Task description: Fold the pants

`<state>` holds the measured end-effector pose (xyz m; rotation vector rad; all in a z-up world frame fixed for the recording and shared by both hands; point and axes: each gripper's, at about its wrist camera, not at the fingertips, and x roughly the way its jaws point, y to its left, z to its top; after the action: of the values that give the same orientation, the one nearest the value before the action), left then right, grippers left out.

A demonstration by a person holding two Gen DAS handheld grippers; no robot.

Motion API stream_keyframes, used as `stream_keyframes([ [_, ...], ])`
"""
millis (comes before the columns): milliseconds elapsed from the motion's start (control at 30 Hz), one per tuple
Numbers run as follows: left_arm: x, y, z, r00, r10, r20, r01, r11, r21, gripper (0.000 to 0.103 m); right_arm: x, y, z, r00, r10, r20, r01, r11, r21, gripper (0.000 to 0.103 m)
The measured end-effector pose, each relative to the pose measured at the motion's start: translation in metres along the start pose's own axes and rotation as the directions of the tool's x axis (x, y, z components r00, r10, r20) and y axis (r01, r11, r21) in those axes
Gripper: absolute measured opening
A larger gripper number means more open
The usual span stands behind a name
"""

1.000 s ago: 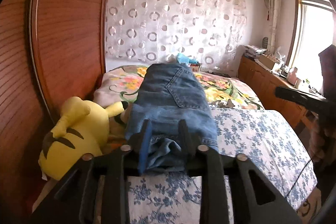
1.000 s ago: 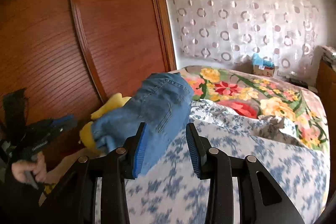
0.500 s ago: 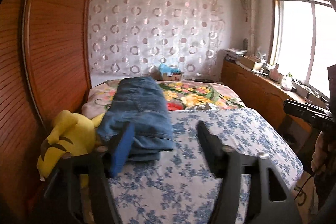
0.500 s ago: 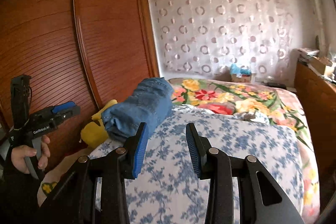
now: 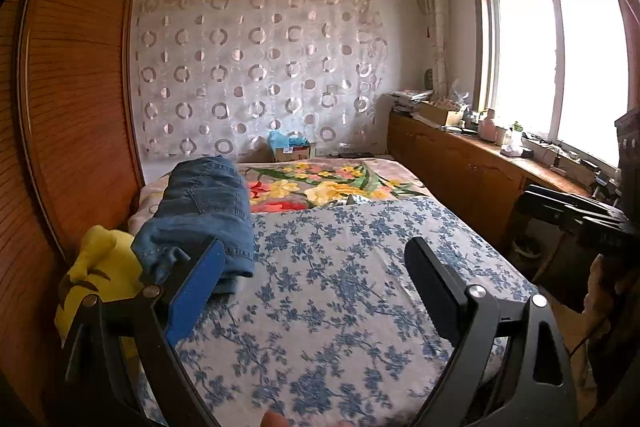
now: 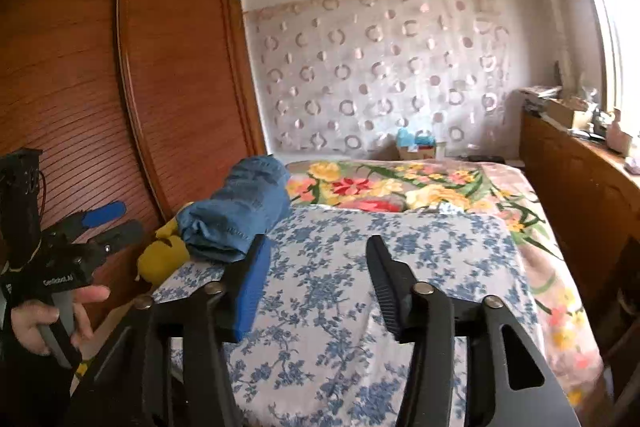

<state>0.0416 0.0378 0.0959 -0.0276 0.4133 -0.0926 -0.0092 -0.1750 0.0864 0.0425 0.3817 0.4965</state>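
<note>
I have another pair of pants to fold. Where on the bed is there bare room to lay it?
The blue-flowered sheet is bare from the folded jeans rightward to the bed's edge. The left edge is crowded by jeans and the yellow plush toy.

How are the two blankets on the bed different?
The blue floral bedspread has small blue sprigs on white; the bright flower blanket has big yellow and red blooms with green leaves. The blue floral bedspread covers the near part of the bed and overlaps the bright flower blanket, which lies farther back by the curtain. The folded jeans rest across both, along the left edge.
</note>
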Motion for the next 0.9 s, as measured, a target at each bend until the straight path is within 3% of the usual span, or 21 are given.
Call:
stream_keyframes([
  [233, -0.012, -0.021, -0.001, 0.999, 0.04, -0.006, -0.04, 0.999, -0.002, 0.092, -0.02, 0.007, -0.005, 0.998, -0.057, 0.024, 0.057, 0.998, 0.018, 0.07],
  [900, -0.013, -0.034, -0.014, 0.999, 0.02, -0.025, -0.02, 1.0, -0.005, 0.092, -0.023, 0.016, -0.016, 0.994, -0.098, 0.037, 0.098, 0.995, 0.018, 0.072],
])
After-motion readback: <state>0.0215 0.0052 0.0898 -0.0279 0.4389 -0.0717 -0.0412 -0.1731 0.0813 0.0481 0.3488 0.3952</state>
